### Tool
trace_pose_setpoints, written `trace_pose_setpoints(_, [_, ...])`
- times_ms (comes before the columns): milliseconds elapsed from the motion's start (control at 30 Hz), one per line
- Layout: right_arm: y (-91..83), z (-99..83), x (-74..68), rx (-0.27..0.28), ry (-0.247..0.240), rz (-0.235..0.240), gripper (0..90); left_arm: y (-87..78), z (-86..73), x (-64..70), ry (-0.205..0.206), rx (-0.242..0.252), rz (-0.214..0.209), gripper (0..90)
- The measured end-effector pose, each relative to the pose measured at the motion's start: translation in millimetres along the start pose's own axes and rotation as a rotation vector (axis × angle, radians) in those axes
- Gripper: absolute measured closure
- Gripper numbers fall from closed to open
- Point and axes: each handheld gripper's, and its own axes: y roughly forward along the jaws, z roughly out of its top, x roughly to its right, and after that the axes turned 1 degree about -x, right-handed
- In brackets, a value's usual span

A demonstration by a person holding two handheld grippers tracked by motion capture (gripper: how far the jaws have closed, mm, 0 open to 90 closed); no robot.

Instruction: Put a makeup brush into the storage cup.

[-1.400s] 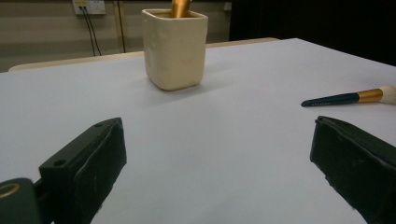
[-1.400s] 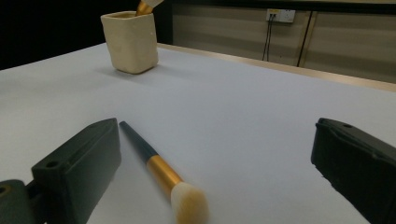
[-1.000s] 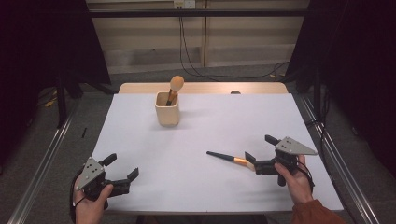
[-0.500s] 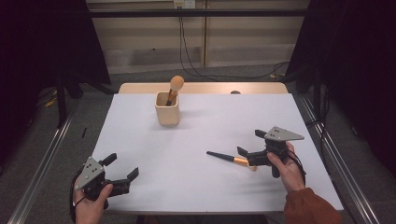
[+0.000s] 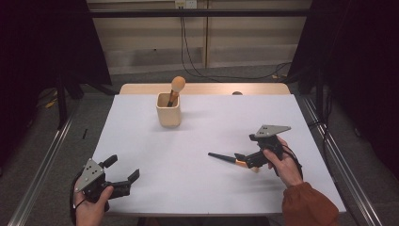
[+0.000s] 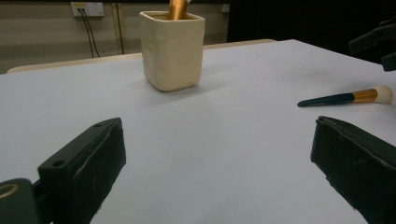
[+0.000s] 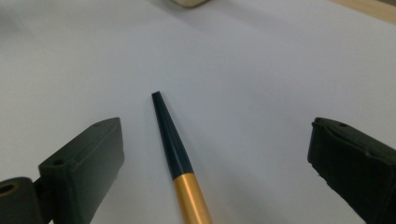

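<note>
Table [image 5: 197,141], covered in white, is carrying everything here, and the cream holder cup [image 5: 168,109] standing toward its far side is serving as the landmark. One brush with a tan head [image 5: 177,86] is already standing upright in that cup, so that share of the work is looking done. The second brush [image 5: 231,160], with its dark handle, gold ferrule and pale head, is lying flat on the table, well apart from the cup, nearer the person and off to the cup's right, its handle tip pointing back toward the cup side.

The right tongs [image 5: 248,160] are hovering just over the brush's ferrule end with the jaws standing wide apart; in the right gripper view the handle [image 7: 173,147] is running up between the two jaws, not yet pinched. The left tongs [image 5: 123,175] are waiting near the table's front edge, far from the cup on its left, jaws likewise spread and holding nothing.

Judging from this, closing on the brush, lifting it and standing it in the cup are all remaining.
</note>
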Motion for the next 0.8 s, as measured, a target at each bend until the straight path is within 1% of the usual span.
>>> trace_pose_setpoints(33, [0.8,0.1,0.9,-0.021,0.002,0.014,3.2,0.1,0.0,0.0,0.000,-0.001,0.000,3.2])
trace_pose_setpoints(67, [1.2,1.1,1.5,-0.050,-0.004,0.024,2.7,0.2,0.0,0.0,0.001,-0.002,0.000,3.2])
trace_pose_setpoints(100, [1.5,2.5,2.2,-0.066,-0.011,0.031,2.8,0.1,0.0,0.0,0.002,-0.002,0.001,3.2])
trace_pose_setpoints(167, [1.1,5.9,2.7,-0.073,-0.012,0.045,3.0,0.1,0.0,0.0,0.002,-0.002,0.002,3.2])
trace_pose_setpoints(233, [1.2,10.0,2.3,-0.093,-0.024,0.055,2.6,0.2,0.0,-0.4,0.002,-0.002,0.003,3.2])
trace_pose_setpoints(300, [3.0,14.0,1.9,-0.139,-0.048,0.071,2.5,0.5,-0.3,-0.1,-0.002,-0.005,-0.006,3.2])
trace_pose_setpoints(367, [6.3,16.7,1.7,-0.194,-0.066,0.096,2.5,0.7,-0.4,0.5,0.003,-0.009,-0.011,3.2])
trace_pose_setpoints(467, [11.6,18.7,2.4,-0.289,-0.076,0.142,3.0,0.5,-0.7,0.2,0.000,-0.008,-0.010,3.2])
trace_pose_setpoints(533, [14.4,19.9,0.8,-0.330,-0.076,0.142,3.9,0.4,-1.1,0.1,-0.005,-0.007,-0.007,3.2])
trace_pose_setpoints(600, [16.8,21.2,0.3,-0.357,-0.102,0.139,3.4,0.2,-1.0,-0.2,-0.001,-0.008,-0.004,3.2])
trace_pose_setpoints(667, [18.0,22.8,0.0,-0.382,-0.113,0.161,3.4,0.3,-1.0,0.0,0.003,-0.011,-0.007,3.2])
trace_pose_setpoints(700, [18.9,23.8,0.0,-0.400,-0.122,0.167,3.4,0.6,-1.0,0.4,0.008,-0.013,-0.009,3.2])
trace_pose_setpoints(767, [20.6,25.8,-1.9,-0.447,-0.140,0.160,3.3,1.2,-1.1,1.1,0.010,-0.017,-0.013,3.3])
trace_pose_setpoints(800, [21.5,26.6,-2.5,-0.472,-0.150,0.164,3.5,1.3,-1.1,1.2,0.012,-0.019,-0.014,3.3])
